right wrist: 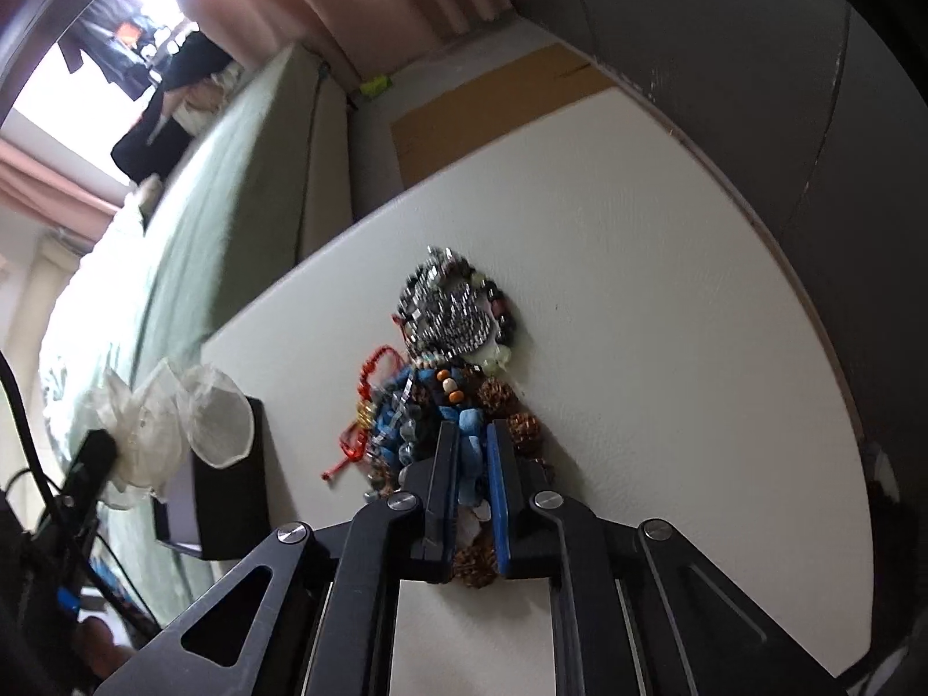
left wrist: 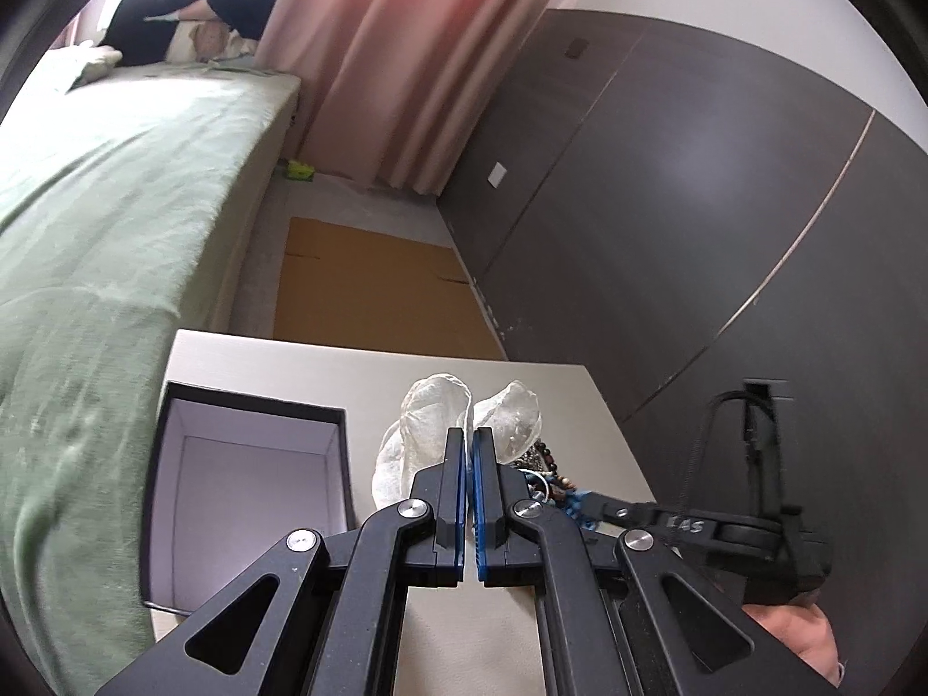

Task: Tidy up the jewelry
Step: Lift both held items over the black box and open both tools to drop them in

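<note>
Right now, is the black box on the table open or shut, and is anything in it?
Open. The black box has no lid on, and the left wrist view shows its pale lining bare; the near corner is hidden behind the gripper.

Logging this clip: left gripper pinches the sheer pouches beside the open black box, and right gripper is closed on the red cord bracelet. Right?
Not quite. In the right wrist view, the right gripper is shut on the blue bead strand; the red cord bracelet lies free to its left. The rest stands.

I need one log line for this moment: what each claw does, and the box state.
left claw: shut on sheer pouches | right claw: closing around blue bead bracelet in jewelry pile | black box: open
</note>
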Demonstrator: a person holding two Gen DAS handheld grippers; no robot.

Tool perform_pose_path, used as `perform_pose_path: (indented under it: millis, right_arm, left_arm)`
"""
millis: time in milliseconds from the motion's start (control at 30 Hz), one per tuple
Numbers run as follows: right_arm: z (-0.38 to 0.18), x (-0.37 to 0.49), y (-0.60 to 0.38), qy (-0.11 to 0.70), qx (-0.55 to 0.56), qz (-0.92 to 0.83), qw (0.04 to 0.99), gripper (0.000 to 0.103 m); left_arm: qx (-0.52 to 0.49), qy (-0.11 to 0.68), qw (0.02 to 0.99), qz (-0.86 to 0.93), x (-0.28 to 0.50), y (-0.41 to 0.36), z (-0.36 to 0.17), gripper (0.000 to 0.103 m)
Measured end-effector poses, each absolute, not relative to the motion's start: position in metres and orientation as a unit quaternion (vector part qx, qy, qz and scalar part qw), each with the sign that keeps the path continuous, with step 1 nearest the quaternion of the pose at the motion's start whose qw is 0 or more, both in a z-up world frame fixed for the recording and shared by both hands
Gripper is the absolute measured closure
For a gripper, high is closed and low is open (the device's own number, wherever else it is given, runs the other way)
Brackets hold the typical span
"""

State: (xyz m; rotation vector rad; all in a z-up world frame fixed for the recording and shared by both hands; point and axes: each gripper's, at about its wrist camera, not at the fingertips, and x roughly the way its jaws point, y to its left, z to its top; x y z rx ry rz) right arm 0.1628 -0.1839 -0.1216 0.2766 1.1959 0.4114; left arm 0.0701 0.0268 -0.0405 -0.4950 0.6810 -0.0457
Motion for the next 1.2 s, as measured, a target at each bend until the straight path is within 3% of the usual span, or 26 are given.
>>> perform_pose_path:
  millis: [400, 1067, 1100, 1167, 1200]
  right_arm:
    - [-0.069, 0.133, -0.194, 0.469, 0.178, 0.258, 0.826, 0.092]
    - [-0.074, 0.118, -0.087, 0.465, 0.211, 0.412, 0.755, 0.091]
    - [-0.076, 0.117, -0.080, 0.469, 0.206, 0.412, 0.753, 0.089]
    - [-0.085, 0.119, -0.070, 0.494, 0.202, 0.412, 0.739, 0.060]
    - [-0.089, 0.119, -0.070, 0.500, 0.206, 0.405, 0.737, 0.056]
  left_arm:
    - [-0.246, 0.302, 0.921, 0.001, 0.047, 0.053, -0.021, 0.102]
    - [-0.293, 0.281, 0.913, 0.048, 0.019, 0.117, -0.011, 0.102]
    - [-0.295, 0.284, 0.911, 0.048, 0.019, 0.119, -0.013, 0.102]
    - [-0.296, 0.289, 0.909, 0.048, 0.019, 0.120, -0.015, 0.102]
    - [-0.295, 0.292, 0.908, 0.049, 0.019, 0.120, -0.016, 0.102]
